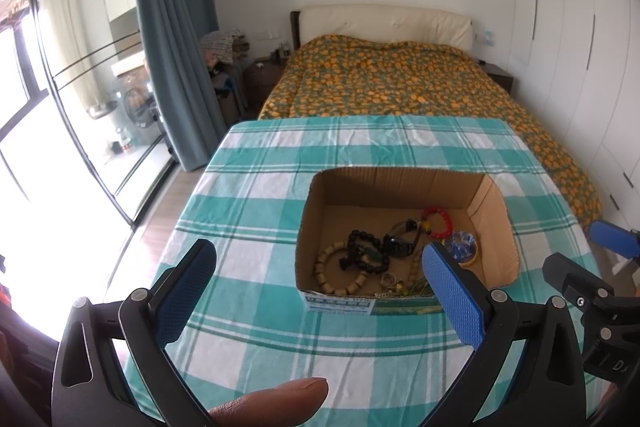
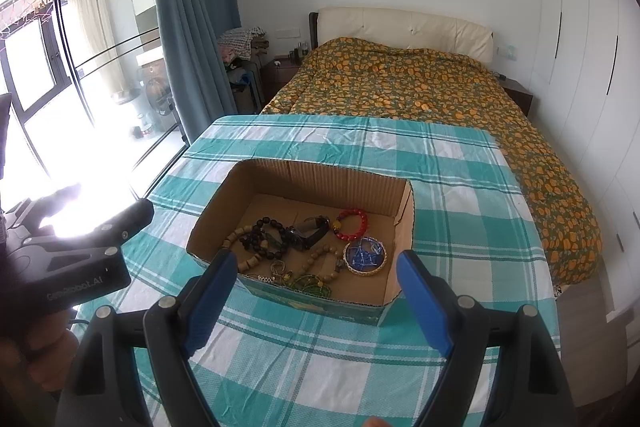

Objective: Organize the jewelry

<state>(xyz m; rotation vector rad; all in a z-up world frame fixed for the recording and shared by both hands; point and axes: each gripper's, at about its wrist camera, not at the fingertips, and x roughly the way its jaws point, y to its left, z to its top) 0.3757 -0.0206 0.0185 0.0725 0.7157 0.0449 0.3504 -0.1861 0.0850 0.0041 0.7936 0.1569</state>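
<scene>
An open cardboard box [image 1: 400,183] [image 2: 320,177] sits on a table with a teal checked cloth [image 1: 260,211] [image 2: 460,227]. It holds a red bead bracelet [image 1: 440,221] [image 2: 352,225], a dark bead bracelet [image 1: 360,253] [image 2: 264,235], a tan wooden bead bracelet [image 1: 340,275] [image 2: 248,259], a black watch [image 1: 402,241] [image 2: 306,233] and a blue wire bangle [image 1: 464,247] [image 2: 366,255]. My left gripper [image 1: 320,287] is open and empty before the box's near edge. My right gripper [image 2: 316,291] is open and empty over the box's near wall.
A bed with an orange-patterned quilt [image 1: 400,79] [image 2: 420,83] lies behind the table. A blue curtain [image 1: 172,27] and glass doors [image 1: 80,67] are on the left. White wardrobes [image 1: 580,27] line the right wall.
</scene>
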